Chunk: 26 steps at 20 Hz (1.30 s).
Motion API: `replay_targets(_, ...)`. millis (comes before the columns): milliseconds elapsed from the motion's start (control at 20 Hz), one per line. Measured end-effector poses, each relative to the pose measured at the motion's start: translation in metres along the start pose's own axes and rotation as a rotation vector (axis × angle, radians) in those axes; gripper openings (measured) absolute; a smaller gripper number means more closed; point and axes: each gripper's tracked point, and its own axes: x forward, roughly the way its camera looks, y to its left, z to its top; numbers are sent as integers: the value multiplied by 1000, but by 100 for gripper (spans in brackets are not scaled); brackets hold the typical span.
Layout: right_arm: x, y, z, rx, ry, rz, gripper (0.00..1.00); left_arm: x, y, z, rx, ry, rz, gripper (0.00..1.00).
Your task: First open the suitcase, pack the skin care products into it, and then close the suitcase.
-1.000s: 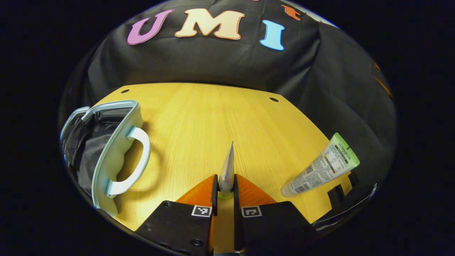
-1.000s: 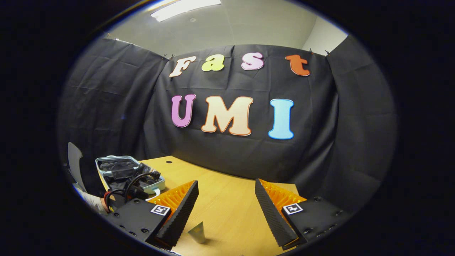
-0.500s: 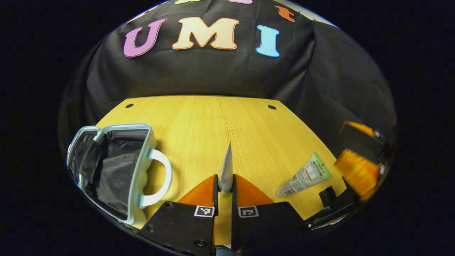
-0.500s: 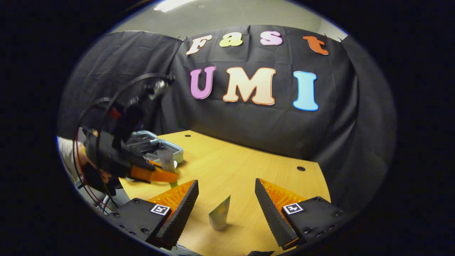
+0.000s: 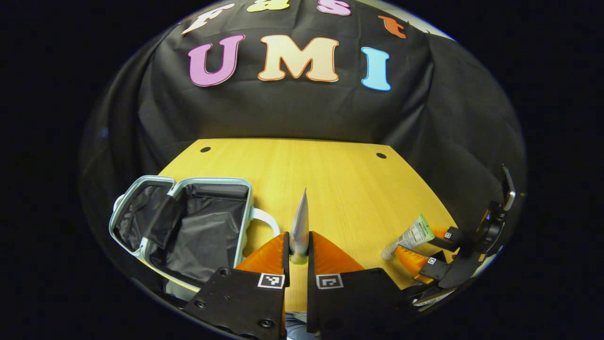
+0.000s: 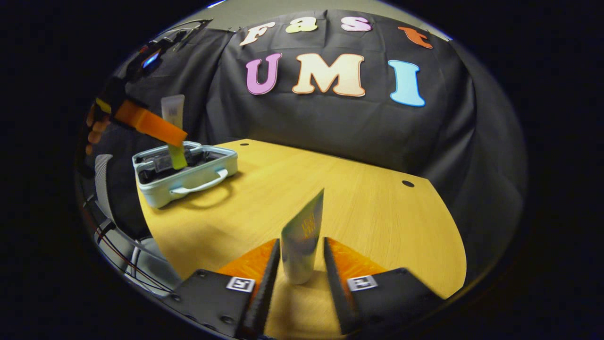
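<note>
suitcase [image 5: 188, 226]: open on the worktop [image 5: 330, 179], left side
tube [image 5: 409, 236]: lying on the worktop, right side

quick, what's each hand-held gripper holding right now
Left hand-held gripper: shut on a silvery tube with a yellow-green cap.
Right hand-held gripper: around a second tube; contact unclear.

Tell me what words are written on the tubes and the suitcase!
Lime-capped tube in the left gripper: print too blurred to read.
Second tube at the right gripper: gold print, too blurred to read.
Suitcase: no writing visible.
Square markers on the grippers: patterns, no words.
</note>
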Motion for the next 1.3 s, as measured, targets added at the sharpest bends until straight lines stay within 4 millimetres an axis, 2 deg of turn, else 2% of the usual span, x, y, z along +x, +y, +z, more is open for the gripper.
replay_targets(50,2,0,-1,6,4,-1,47,-3,6,-2,5,9,17,10)
replay_targets(300,9,-1,-2,56,14,-19,26,-14,26,-14,5,52,59,10)
replay_targets(400,9,-1,1,92,32,-23,22,-14,34,-15,12,63,65,10)
replay_targets(500,5,-3,13,101,25,-33,22,-15,42,-12,15,63,65,10)
replay_targets(650,2,-1,44,105,-6,-59,22,-9,54,-8,17,67,38,10)
replay_targets(750,2,5,66,121,-19,-77,22,-4,73,-6,34,80,45,10)
replay_targets(1000,11,51,116,112,-55,-60,22,5,120,-14,52,169,53,10)
replay_targets(1200,24,104,140,99,-49,4,22,14,162,-35,54,262,78,10)
replay_targets(1300,30,136,148,92,-37,50,22,18,175,-48,30,306,70,10)
